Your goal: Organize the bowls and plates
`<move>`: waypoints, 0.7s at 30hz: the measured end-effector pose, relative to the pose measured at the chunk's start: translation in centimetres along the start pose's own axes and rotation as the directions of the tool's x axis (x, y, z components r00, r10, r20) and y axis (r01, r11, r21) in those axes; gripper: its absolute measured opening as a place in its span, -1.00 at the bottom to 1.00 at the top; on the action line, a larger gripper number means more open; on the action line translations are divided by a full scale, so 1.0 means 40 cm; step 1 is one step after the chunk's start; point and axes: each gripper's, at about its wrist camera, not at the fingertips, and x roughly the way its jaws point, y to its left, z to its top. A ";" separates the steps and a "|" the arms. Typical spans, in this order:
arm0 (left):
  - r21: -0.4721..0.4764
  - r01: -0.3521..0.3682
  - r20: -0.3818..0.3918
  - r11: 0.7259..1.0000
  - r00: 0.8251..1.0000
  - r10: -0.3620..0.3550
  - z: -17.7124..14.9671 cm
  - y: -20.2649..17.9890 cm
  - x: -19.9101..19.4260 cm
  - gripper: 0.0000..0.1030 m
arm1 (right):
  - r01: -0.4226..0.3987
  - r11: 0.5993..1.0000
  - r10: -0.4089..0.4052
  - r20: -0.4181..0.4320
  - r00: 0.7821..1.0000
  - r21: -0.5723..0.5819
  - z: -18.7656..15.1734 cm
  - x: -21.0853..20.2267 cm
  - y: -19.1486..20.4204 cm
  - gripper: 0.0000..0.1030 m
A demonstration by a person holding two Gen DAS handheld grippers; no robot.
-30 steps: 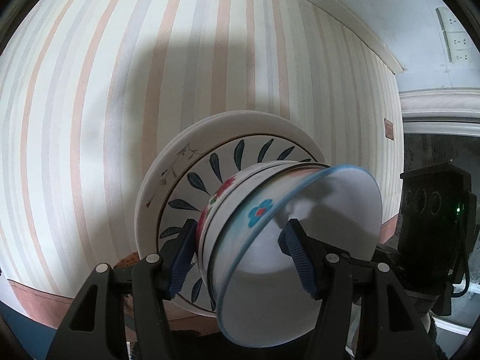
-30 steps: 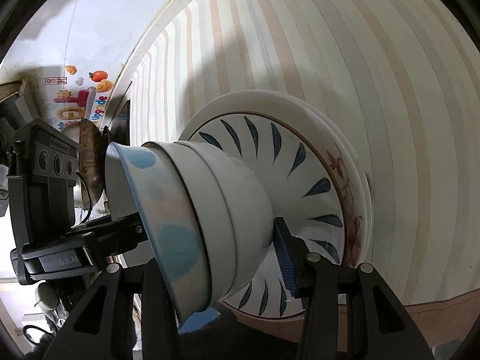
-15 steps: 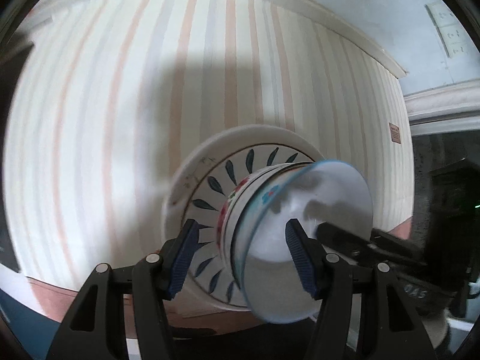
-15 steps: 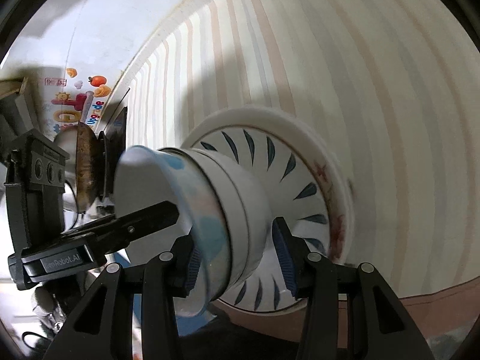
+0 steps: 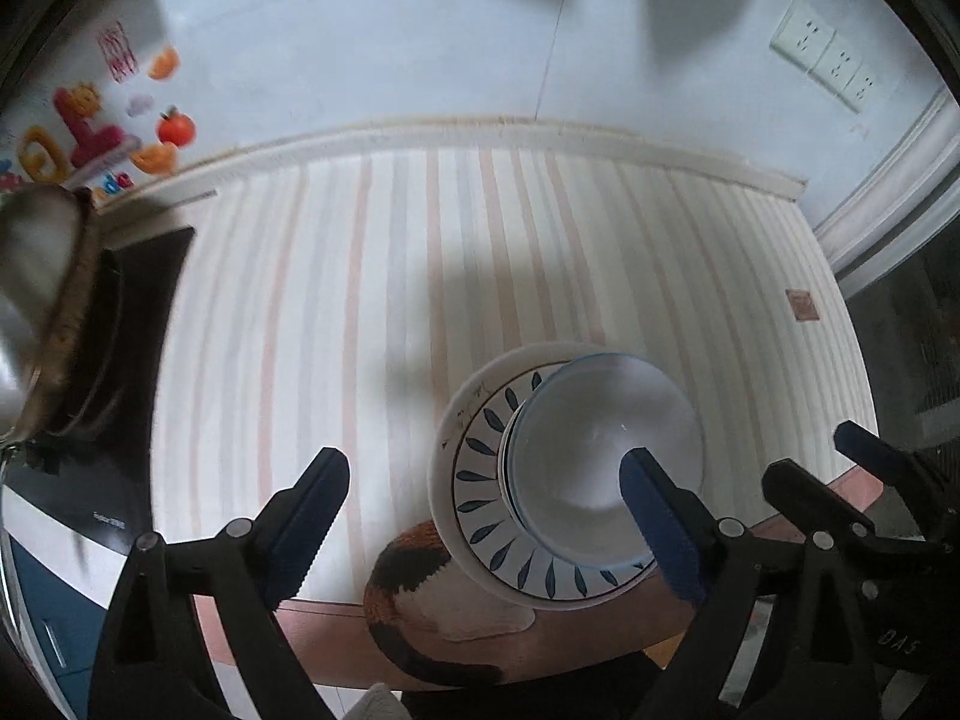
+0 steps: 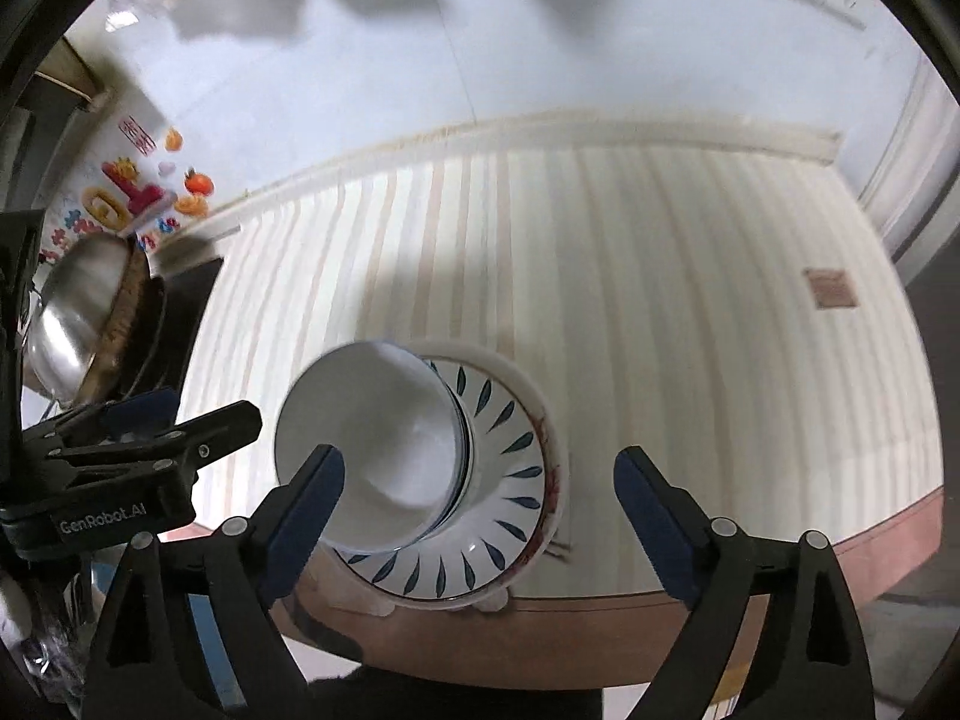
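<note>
The nested bowls (image 5: 606,462) sit mouth-up, stacking axis vertical, on the leaf-pattern plate (image 5: 480,504) and white plate (image 6: 549,420) near the striped table's front edge (image 5: 336,606). Both the left gripper (image 5: 486,516) and right gripper (image 6: 480,510) have just opened wide, nothing between them. I'd lift straight clear without nudging the stack.

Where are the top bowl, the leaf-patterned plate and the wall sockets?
top bowl (image 5: 600,450), left wrist view, inside bottom.
leaf-patterned plate (image 6: 510,480), right wrist view, patterned rim.
wall sockets (image 5: 831,63), left wrist view, middle plate.
</note>
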 end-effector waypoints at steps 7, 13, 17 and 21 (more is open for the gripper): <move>-0.019 -0.008 0.074 1.000 0.997 0.010 -0.049 -0.007 -0.102 0.80 | 0.023 1.000 -0.022 0.084 0.996 -0.008 -0.039 -0.120 0.017 0.87; -0.026 -0.029 0.158 0.999 0.987 0.033 -0.115 -0.030 -0.211 0.80 | 0.025 0.999 -0.020 0.147 0.989 -0.030 -0.101 -0.225 0.031 0.88; -0.046 -0.041 0.234 0.998 0.971 0.051 -0.173 -0.049 -0.290 1.00 | 0.021 0.999 -0.011 0.186 0.983 -0.050 -0.156 -0.299 0.045 0.89; -0.069 -0.053 0.285 0.996 0.956 0.071 -0.242 -0.065 -0.365 1.00 | 0.030 0.997 -0.011 0.236 0.972 -0.075 -0.222 -0.388 0.058 0.89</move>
